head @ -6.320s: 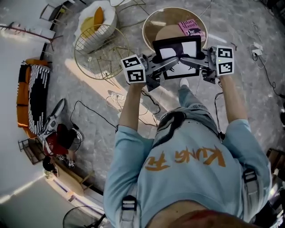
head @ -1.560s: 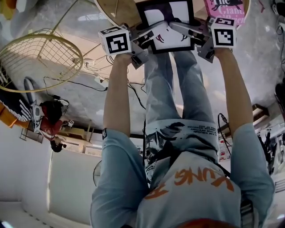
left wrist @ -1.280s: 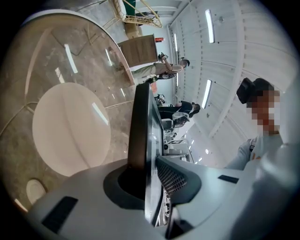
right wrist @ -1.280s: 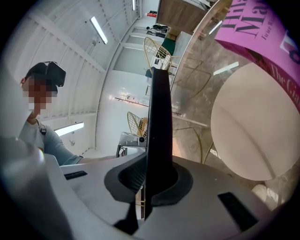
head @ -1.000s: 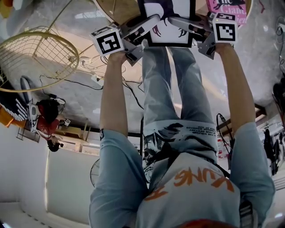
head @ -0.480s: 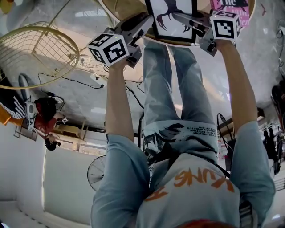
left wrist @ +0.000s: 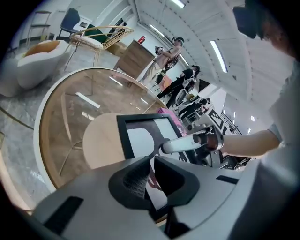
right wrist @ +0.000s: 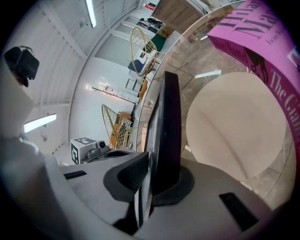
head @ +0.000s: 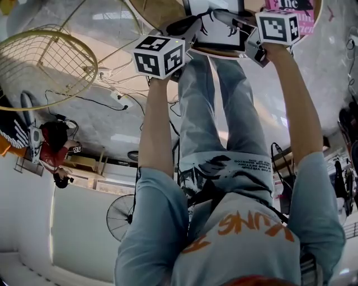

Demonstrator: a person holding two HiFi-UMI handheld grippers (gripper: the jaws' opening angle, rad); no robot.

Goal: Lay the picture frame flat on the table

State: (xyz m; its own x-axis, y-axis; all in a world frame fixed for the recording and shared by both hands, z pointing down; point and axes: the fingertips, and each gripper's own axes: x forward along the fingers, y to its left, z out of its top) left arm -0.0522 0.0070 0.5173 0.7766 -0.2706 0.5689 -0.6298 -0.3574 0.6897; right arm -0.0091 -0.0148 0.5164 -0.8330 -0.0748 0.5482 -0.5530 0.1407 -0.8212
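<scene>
The black picture frame (head: 217,32) with a white print leans low over the round glass table (head: 168,14). My right gripper (head: 222,17) is shut on its right edge: the frame (right wrist: 168,117) runs edge-on between the jaws, which have just been opening slightly. My left gripper (head: 192,26) is at the frame's lower left corner. Its jaws (left wrist: 151,174) have just been closing to a narrow slit through which the frame (left wrist: 140,136) shows. Whether the pads press on it I cannot tell. The right gripper (left wrist: 165,147) reaches in from the right.
A pink book (head: 291,4) lies on the table right of the frame, close to it (right wrist: 262,42). A wooden disc (left wrist: 101,140) sits under the glass. Yellow wire chairs (head: 45,61), floor cables (head: 112,92) and a fan (head: 120,209) are below. People stand far behind (left wrist: 164,56).
The left gripper has rolled and shifted right, in to the frame's lower left corner, its spread fingers drawn together. The frame has tipped lower towards the table. The right gripper keeps its hold.
</scene>
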